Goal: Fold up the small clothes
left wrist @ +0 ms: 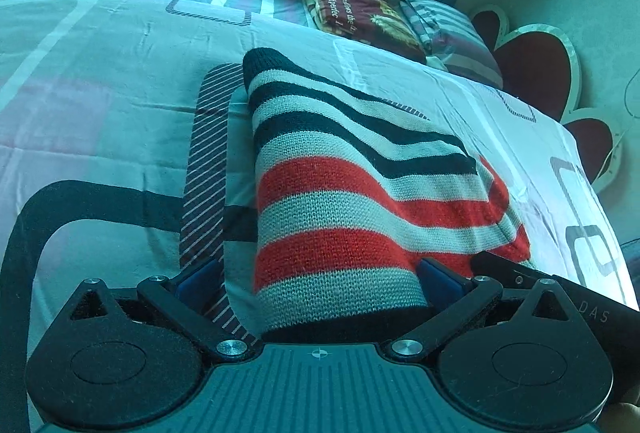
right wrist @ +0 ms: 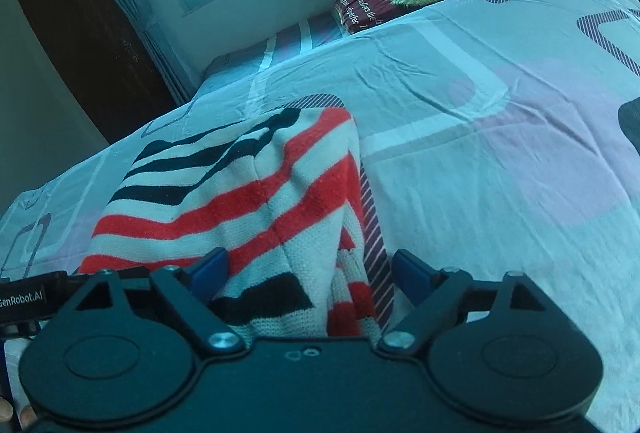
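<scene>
I am straddling the striped knit (left wrist: 360,193) with both wide-open grippers, left (left wrist: 320,273) and right (right wrist: 310,269); its length is running straight ahead.

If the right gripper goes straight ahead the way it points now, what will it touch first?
Most likely the striped sweater. It already lies between the open fingers of the right gripper, bunched up just ahead on the bedsheet. Depth is hard to judge here.

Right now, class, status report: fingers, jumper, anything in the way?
Left gripper open, right gripper open. Striped jumper folded on the bed, lying between both sets of fingers. Nothing in the way.
</scene>
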Tool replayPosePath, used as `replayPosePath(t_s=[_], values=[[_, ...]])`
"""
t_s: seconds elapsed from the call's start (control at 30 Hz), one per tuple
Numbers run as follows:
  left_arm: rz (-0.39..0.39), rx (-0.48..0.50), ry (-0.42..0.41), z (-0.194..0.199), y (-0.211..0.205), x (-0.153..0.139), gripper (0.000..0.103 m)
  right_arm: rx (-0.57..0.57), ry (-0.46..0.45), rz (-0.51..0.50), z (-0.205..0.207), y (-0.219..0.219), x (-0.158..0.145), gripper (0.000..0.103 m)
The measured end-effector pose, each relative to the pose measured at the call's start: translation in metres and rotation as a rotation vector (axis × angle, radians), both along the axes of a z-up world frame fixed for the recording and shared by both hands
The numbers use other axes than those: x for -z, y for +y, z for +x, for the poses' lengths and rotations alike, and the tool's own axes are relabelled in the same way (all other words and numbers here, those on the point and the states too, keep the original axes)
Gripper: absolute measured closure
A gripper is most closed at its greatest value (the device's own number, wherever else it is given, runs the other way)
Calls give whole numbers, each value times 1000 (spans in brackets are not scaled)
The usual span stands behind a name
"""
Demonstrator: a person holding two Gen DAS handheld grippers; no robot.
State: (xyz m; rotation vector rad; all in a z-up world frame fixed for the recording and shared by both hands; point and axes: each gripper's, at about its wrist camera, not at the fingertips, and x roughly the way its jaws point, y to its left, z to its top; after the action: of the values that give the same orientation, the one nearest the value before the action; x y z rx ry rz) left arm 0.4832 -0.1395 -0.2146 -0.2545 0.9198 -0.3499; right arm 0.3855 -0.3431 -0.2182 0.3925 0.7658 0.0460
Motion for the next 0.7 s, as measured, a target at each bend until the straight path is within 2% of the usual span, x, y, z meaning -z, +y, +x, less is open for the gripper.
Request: replayPosePath(t_s=[0.03,0.07,0.1,0.17,0.27,0.3,0.4,0.53,0.6,0.7], values=[[-5,2,8,0,0,0,0,-8,2,17,1,-1,0,21],[-14,6,19,0,1,-1,1,-15,4,38,0,-2,-1,28],[-27,12,27,-1,1,-3,11,-25,6,61,0,-2,-1,35],[-67,30,45,-3,1,-7,24,-42,13,67,0,-3,-3,38],[-99,22,76,1,2,-3,24,-57,15,108,2,-10,1,38],[-111,17,83,2,2,-1,24,-63,15,128,4,-12,3,35],[-92,27,69,2,-7,0,24,-89,11,152,14,-12,6,27],[-95,30,86,-1,-14,-4,24,-72,17,150,16,-4,4,28],[-90,43,79,-6,-13,-9,33,-66,16,198,10,-10,2,48],[-96,54,78,-7,-10,-11,36,-72,15,233,4,-18,3,53]])
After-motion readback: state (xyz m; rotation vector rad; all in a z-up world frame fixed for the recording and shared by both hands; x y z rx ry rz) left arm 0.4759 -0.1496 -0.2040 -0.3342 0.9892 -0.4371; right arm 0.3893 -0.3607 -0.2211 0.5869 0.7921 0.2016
